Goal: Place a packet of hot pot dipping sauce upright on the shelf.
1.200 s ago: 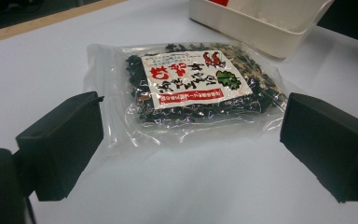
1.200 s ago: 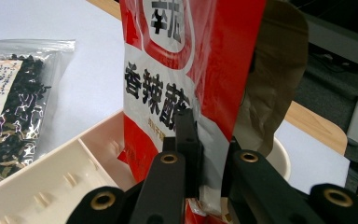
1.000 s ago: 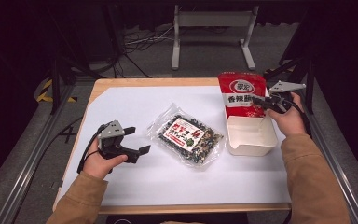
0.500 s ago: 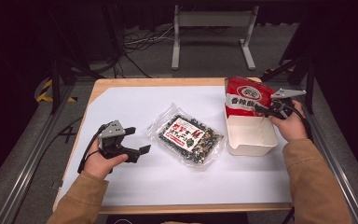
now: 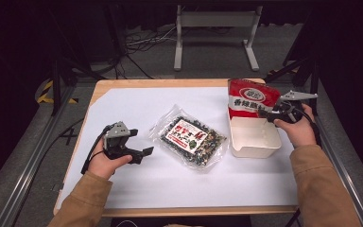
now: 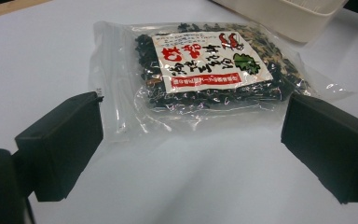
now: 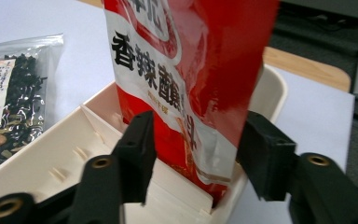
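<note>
A red snack bag [image 5: 250, 100] [image 7: 182, 70] stands upright in the far end of a cream plastic tub [image 5: 255, 142] [image 7: 42, 158] at the table's right. My right gripper [image 5: 270, 112] [image 7: 200, 135] is at the bag's right side, jaws apart on either side of its lower part. A clear bag of dark dried bits with a red-and-white label [image 5: 191, 136] [image 6: 200, 65] lies flat mid-table. My left gripper [image 5: 144, 152] [image 6: 191, 135] rests low on the table just left of it, open and holding nothing.
The white tabletop [image 5: 170, 189] has a wooden rim, with free room in front and at the far left. The tub's corner [image 6: 284, 14] shows beyond the clear bag. Metal frame legs and cables lie on the dark floor behind the table.
The red bag has come down and back into the tub's far end, and the right gripper moved with it. The left gripper and clear bag stayed put.
</note>
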